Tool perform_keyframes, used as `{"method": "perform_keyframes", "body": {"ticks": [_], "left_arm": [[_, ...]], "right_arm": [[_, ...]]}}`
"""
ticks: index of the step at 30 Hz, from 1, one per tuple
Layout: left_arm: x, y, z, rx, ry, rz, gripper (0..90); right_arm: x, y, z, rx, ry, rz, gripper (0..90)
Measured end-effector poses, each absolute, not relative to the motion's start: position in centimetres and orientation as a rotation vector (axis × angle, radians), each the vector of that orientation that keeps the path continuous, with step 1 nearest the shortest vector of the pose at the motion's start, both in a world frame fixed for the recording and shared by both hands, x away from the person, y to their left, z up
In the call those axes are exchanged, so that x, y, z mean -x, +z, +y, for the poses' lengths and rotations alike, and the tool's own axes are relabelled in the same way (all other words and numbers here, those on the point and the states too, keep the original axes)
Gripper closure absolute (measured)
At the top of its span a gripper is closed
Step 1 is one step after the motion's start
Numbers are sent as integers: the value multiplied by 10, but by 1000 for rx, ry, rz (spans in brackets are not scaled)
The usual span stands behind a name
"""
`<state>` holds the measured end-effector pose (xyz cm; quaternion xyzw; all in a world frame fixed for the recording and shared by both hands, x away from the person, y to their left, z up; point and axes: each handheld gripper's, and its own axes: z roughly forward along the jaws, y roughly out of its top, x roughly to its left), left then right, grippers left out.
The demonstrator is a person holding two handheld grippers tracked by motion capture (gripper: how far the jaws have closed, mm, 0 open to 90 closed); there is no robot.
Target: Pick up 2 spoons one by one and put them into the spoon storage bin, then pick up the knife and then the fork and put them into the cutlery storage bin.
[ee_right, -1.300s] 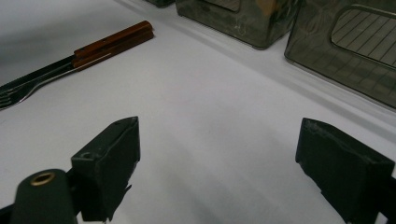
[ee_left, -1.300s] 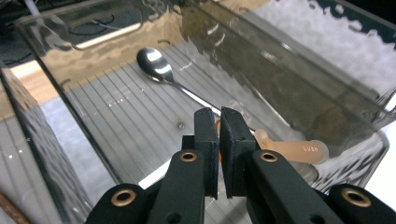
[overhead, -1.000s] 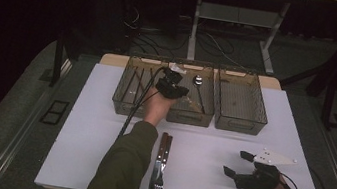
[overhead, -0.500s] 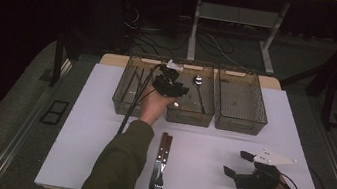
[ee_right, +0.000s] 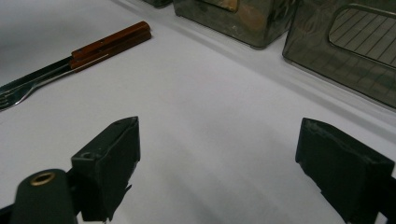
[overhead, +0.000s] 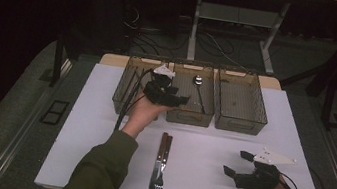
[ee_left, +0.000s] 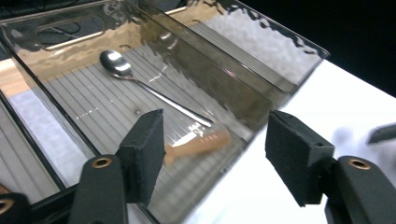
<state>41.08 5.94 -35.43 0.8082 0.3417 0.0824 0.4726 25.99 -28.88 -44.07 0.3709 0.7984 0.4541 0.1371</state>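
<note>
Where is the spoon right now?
In the high view the spoon lies inside the middle bin of the three at the table's far edge, just right of the left gripper; the left gripper view shows it on the bin's ribbed floor.

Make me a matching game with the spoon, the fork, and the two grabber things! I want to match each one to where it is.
Things:
1. spoon
2. fork
3. left gripper
4. right gripper

Places:
A. lying on the white table, beside a knife
B. resting low on the table near the right corner, jaws open
C. lying inside the middle tray
D. held up over the trays' near edge, jaws open with nothing between them

Pairs: 1-C, 2-A, 3-D, 4-B
</note>
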Motion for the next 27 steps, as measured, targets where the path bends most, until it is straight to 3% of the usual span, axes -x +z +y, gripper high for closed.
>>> {"method": "perform_keyframes", "body": {"ticks": [6, 17, 21, 27], "left_arm": [[-390, -365, 70, -2005, 214, 820, 322], [-363, -391, 86, -2065, 230, 817, 346], [-355, -402, 93, -2084, 232, 827, 394], [-346, -411, 104, -2097, 235, 831, 537]], "right_arm": [[-260, -441, -290, -1079, 1310, 2310, 140], [-259, -442, -289, -1077, 1300, 2307, 140], [-259, -442, -289, -1076, 1300, 2305, 140], [-259, -442, -289, -1076, 1298, 2305, 140]]}}
